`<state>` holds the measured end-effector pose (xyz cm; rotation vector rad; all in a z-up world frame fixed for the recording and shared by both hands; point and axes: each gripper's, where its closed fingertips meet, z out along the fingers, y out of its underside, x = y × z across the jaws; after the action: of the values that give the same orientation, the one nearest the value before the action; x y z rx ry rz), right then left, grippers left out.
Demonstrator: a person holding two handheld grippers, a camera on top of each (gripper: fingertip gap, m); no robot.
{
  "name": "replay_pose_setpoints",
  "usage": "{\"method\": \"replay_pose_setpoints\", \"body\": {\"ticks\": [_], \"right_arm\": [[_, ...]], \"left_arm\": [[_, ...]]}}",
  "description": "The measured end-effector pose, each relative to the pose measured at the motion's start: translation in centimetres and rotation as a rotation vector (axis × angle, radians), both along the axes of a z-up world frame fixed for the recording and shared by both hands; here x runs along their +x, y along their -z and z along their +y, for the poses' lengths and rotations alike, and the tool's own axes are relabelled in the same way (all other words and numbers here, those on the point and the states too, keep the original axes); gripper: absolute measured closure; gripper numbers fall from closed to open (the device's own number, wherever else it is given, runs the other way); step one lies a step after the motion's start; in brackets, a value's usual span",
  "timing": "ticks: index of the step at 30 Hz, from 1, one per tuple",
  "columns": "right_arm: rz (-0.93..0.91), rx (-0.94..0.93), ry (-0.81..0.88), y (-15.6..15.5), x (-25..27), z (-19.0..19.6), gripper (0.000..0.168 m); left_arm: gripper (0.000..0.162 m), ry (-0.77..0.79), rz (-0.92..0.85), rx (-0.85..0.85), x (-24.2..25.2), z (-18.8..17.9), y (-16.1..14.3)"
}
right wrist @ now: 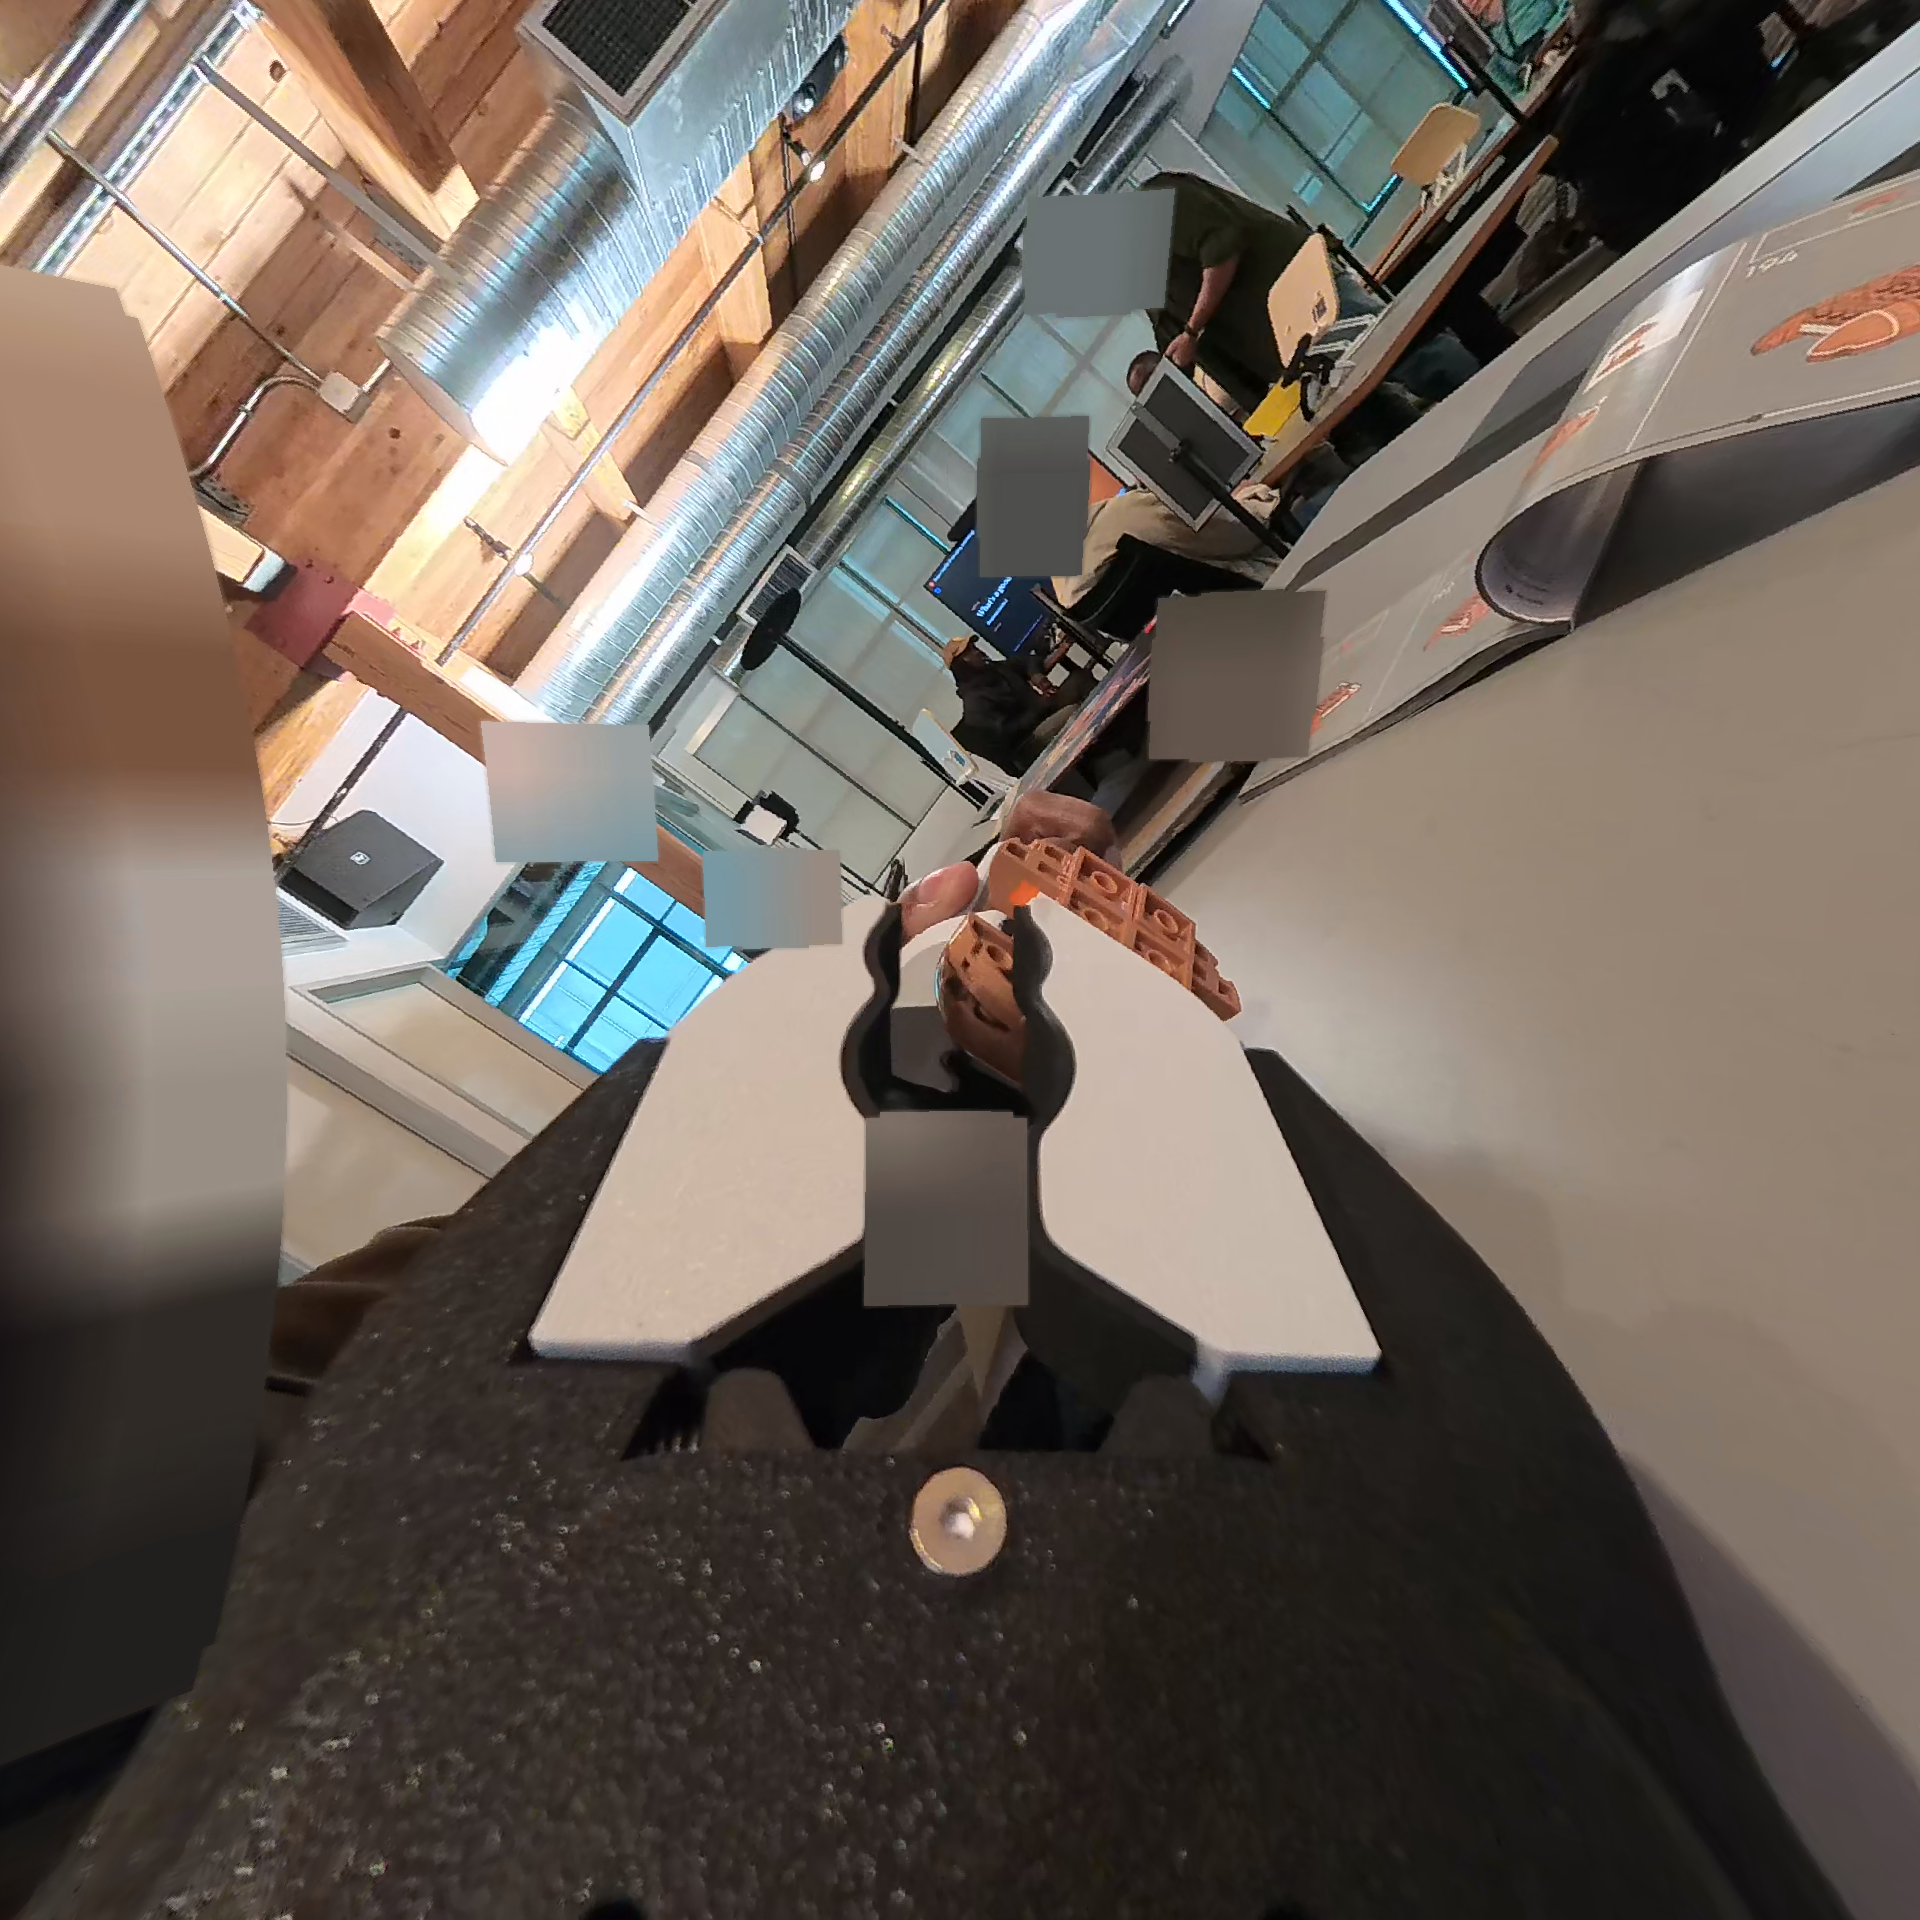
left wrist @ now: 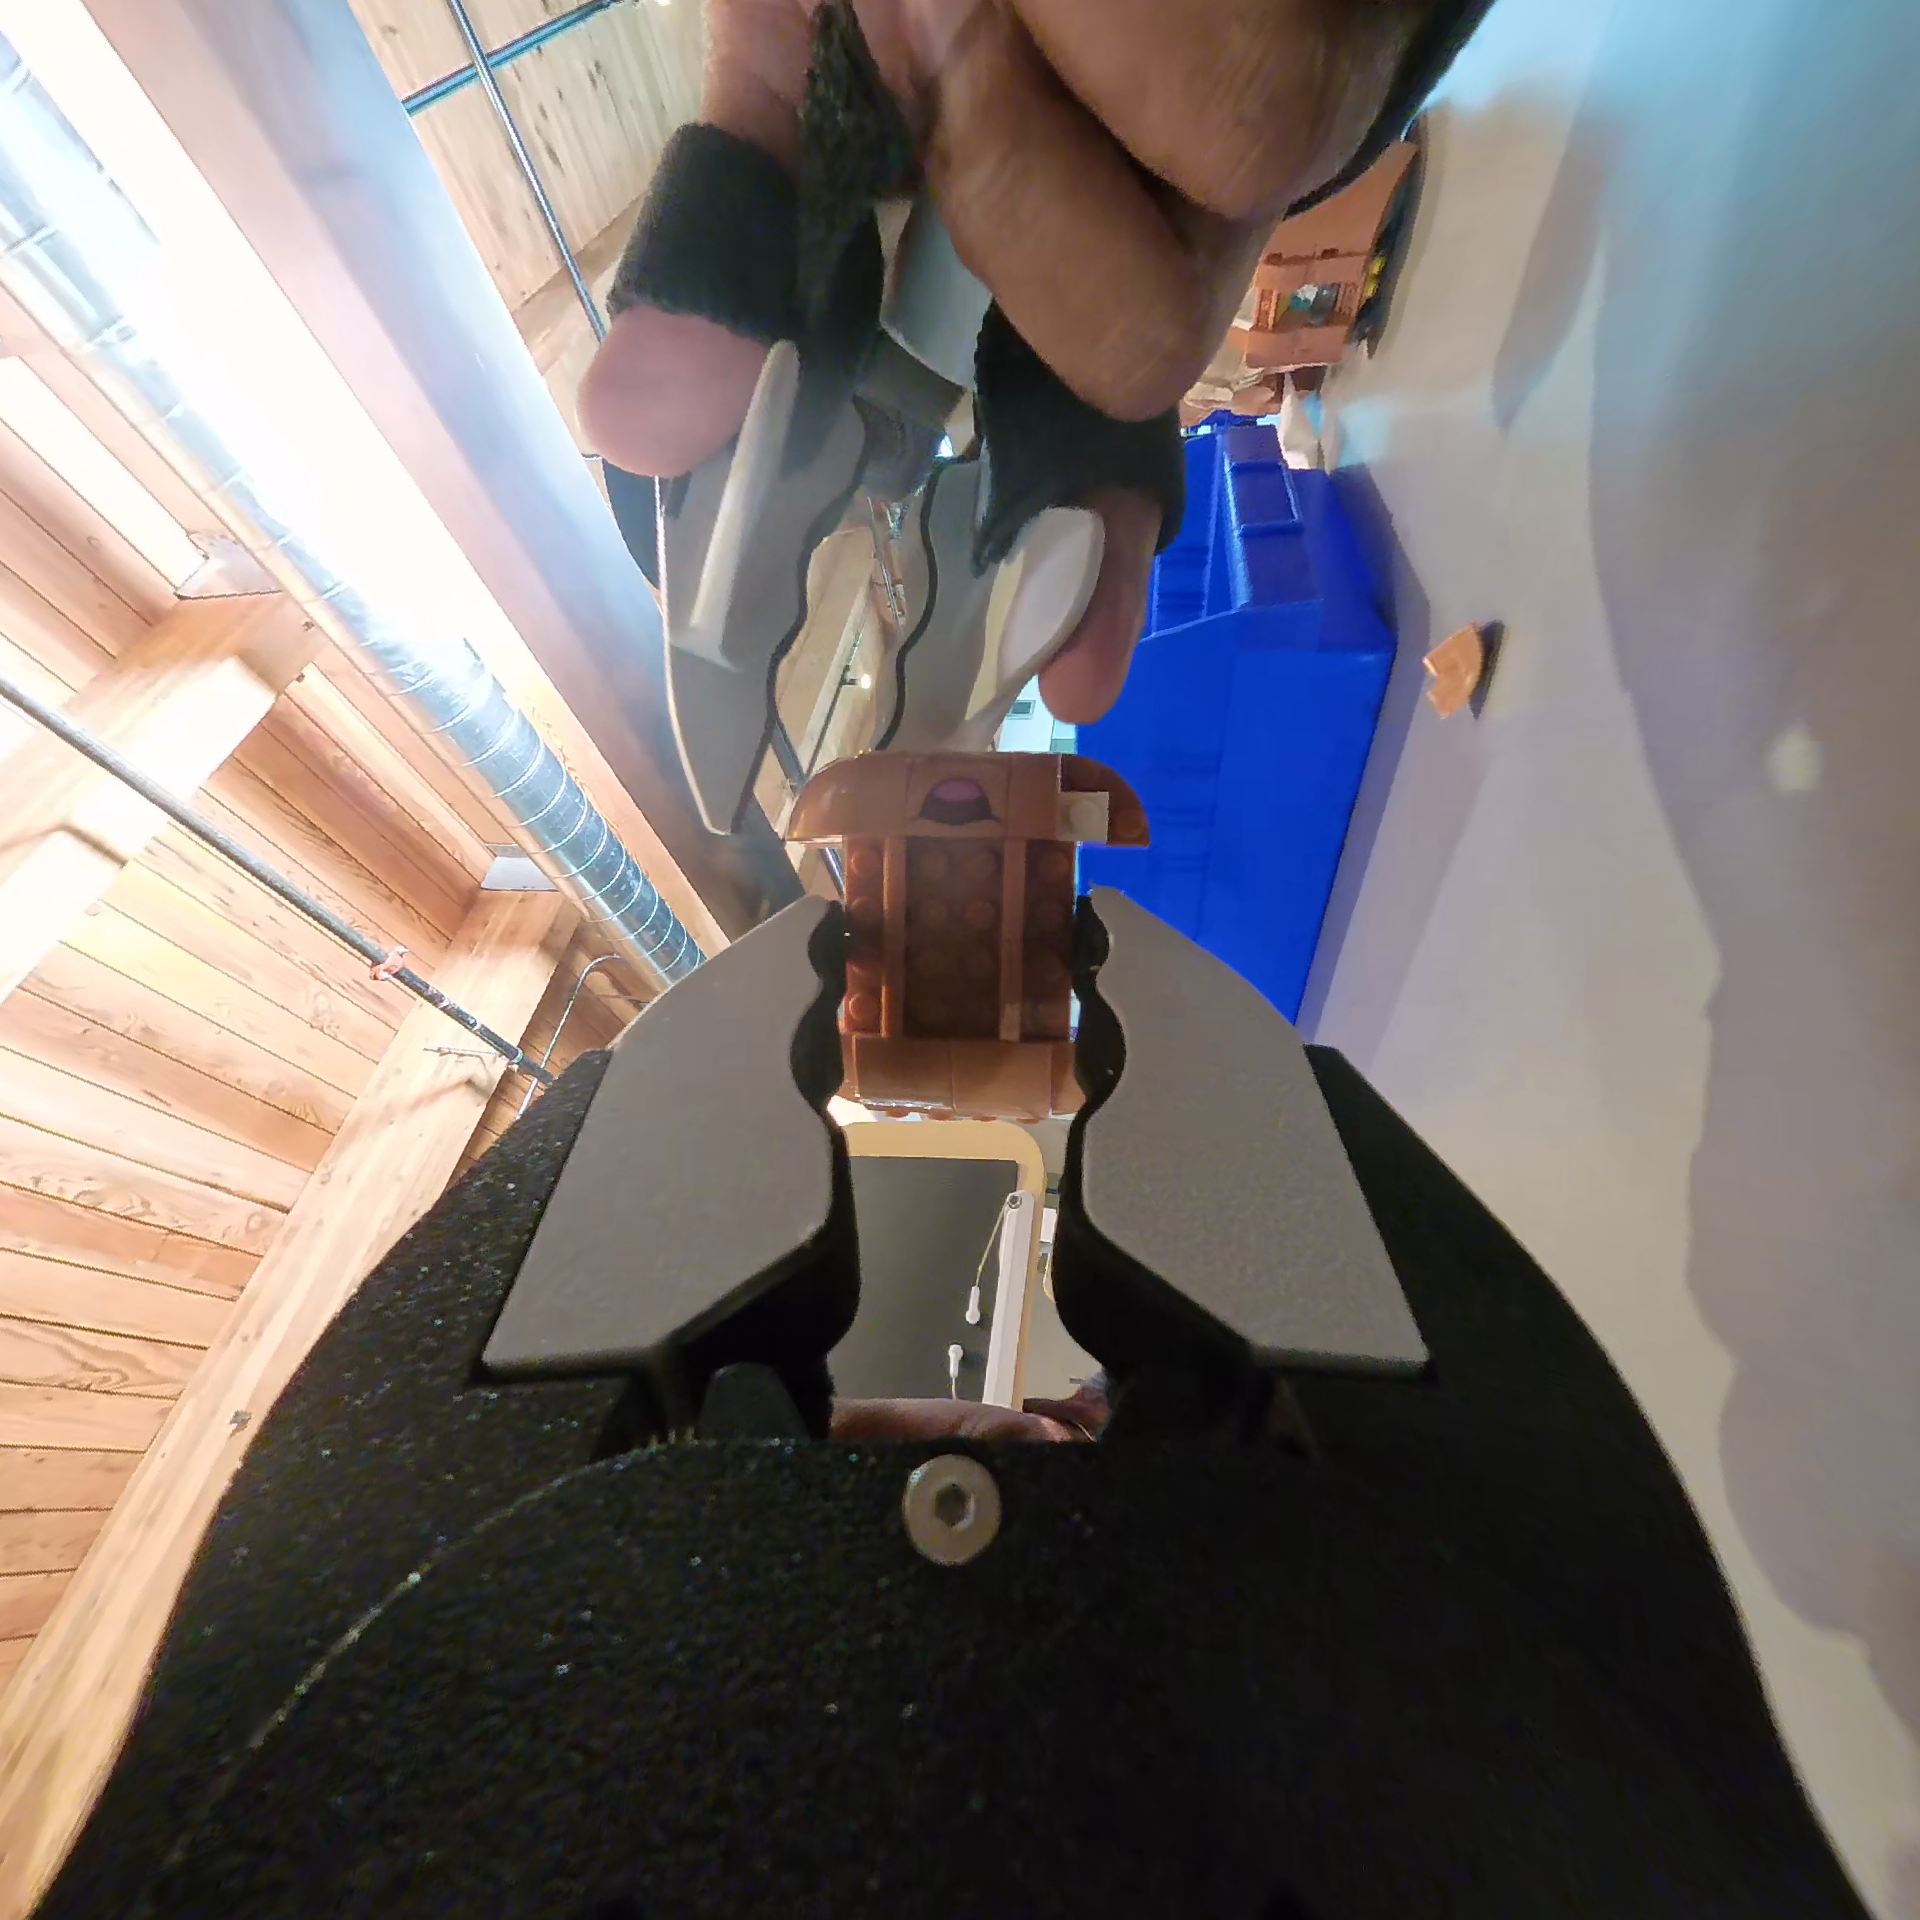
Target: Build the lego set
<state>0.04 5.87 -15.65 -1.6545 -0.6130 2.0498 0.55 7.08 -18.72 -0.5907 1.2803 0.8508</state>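
Observation:
My left gripper [left wrist: 961, 925], with dark grey fingers, is shut on a brown lego assembly [left wrist: 956, 935] that has a rounded cap on top, and holds it in the air. My right gripper [right wrist: 951, 920], with white fingers [left wrist: 727, 644], is just beyond the cap, and a gloved hand [left wrist: 1039, 187] grips its fingers. In the right wrist view a rounded brown piece [right wrist: 982, 987] lies between the slightly parted jaws and touches the right one. The assembly's underside [right wrist: 1127, 920] shows past it. I cannot tell whether the piece is clamped.
The white table [left wrist: 1662, 935] bears a blue bin [left wrist: 1247, 675] and a loose tan lego piece [left wrist: 1460, 670]. An open instruction booklet [right wrist: 1662, 416] lies on the grey table [right wrist: 1558, 935]. People sit and stand at desks far behind.

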Motion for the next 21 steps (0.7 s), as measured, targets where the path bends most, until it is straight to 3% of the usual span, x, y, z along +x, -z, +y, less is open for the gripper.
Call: {"method": "replay_pose_setpoints", "body": {"ticks": [21], "right_arm": [[0.054,0.062,0.007,-0.78,0.25,0.15,0.145]], "left_arm": [[0.12,-0.003,-0.014,0.03,-0.12,-0.2,-0.57]]}}
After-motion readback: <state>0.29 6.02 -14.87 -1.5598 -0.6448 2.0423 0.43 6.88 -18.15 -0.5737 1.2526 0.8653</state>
